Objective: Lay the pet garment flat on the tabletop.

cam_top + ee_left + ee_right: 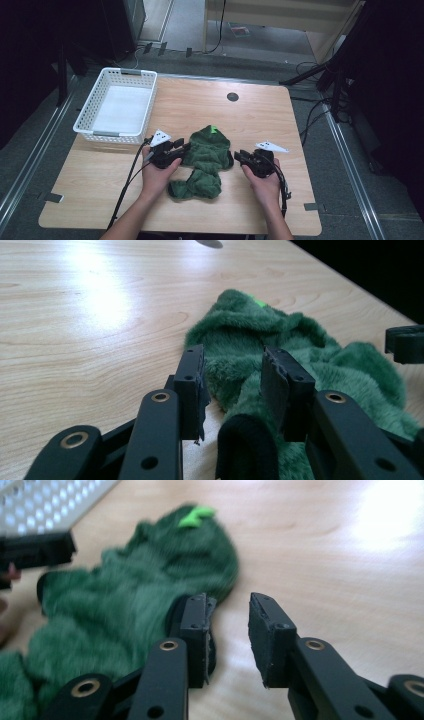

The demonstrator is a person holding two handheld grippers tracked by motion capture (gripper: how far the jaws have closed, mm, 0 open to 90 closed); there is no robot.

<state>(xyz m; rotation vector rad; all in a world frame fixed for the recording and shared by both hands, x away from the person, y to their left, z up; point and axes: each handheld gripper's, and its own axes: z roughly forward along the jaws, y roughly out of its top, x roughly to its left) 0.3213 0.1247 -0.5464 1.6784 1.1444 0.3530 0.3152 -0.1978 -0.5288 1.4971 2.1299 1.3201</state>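
From the high view the green cloth (206,161) lies on the worktop (250,120) between my tongs, long axis front to back, left tongs (176,150) nearer. Left gripper view: tongs (232,377) part open, straddling a fuzzy fold, not pinching. Right gripper view: tongs (227,630) part open, holding nothing, cloth (125,610) just beside.

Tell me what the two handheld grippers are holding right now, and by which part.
Nothing is gripped. The left gripper straddles the fuzzy green garment's dark-trimmed edge with open jaws; the right gripper stands open at its other side.
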